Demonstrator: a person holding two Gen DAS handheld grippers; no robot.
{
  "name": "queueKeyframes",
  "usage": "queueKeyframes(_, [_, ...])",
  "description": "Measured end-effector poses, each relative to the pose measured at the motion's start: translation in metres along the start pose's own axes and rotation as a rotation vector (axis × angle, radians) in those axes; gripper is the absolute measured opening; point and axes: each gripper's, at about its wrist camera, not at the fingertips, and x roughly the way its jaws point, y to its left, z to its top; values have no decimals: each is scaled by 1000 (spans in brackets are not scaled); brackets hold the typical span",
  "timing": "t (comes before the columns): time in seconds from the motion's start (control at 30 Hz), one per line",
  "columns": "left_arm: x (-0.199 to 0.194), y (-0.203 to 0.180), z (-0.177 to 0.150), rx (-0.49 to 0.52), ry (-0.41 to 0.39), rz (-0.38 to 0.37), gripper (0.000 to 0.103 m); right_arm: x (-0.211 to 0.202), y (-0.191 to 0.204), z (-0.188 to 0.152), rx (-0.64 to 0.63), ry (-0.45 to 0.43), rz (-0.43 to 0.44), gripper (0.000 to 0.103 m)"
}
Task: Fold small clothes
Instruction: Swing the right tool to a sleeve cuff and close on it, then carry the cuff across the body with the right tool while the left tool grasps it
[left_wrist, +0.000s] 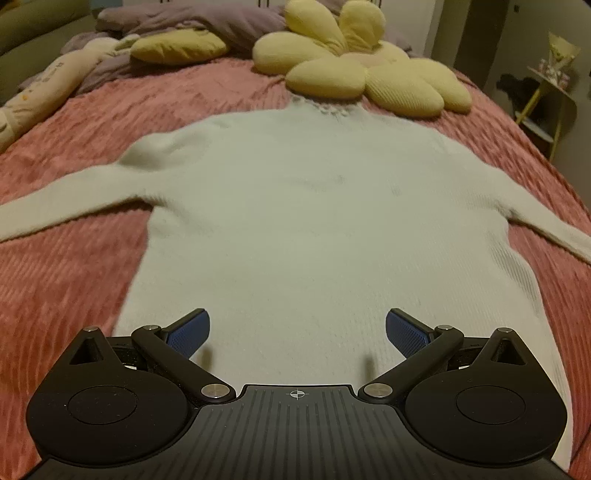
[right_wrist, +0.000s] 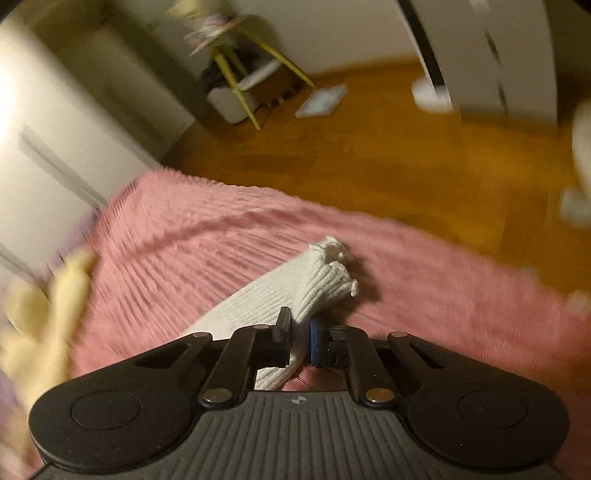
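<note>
I clamped my right tool (right_wrist: 300, 338) on the white ribbed knit sweater's (left_wrist: 314, 229) sleeve cuff (right_wrist: 328, 273) just ahead to fold it inward, my left tool (left_wrist: 297, 332) spread apart above the hem.

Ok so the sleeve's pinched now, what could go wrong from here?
The right gripper is shut on the sleeve just behind its cuff, so the knit might slip out when lifted. The left gripper is open over the sweater, pinning nothing, so a pull may drag the body askew. The flower cushion touches the collar.
</note>
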Motion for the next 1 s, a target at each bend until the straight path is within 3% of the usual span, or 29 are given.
queueKeyframes(0.07, [-2,3,3,7,-21,-5,103,-14,36,-9,-168,-62,-7,8])
queueKeyframes(0.13, [-3,5,8,8,-42,-30,103,-27,73,-24,-309,-103,44,8])
queueKeyframes(0.27, [-5,4,25,14,-83,-86,103,-53,158,-82,-617,-120,249,8])
queueKeyframes(0.37, [2,-3,41,1,-88,-170,103,-63,207,-142,-829,-86,392,9])
queueKeyframes(0.4, [7,-7,46,-2,-78,-203,103,-63,220,-162,-895,-61,420,13])
queueKeyframes(0.43, [12,-9,51,-5,-63,-233,103,-61,231,-184,-958,-5,446,26])
queueKeyframes(0.47, [19,-14,56,-9,-47,-268,103,-58,239,-197,-987,39,451,32])
queueKeyframes(0.57, [42,-31,72,-39,-12,-345,103,-59,235,-215,-978,75,449,39])
queueKeyframes(0.77, [99,-87,98,-85,103,-527,103,-70,174,-188,-796,74,374,45])
queueKeyframes(0.8, [109,-95,100,-93,122,-538,101,-69,164,-182,-781,72,360,46])
queueKeyframes(0.9, [138,-113,103,-107,206,-535,74,-73,139,-177,-727,76,341,50])
queueKeyframes(1.0, [155,-122,101,-145,278,-576,71,-75,121,-172,-684,84,335,53])
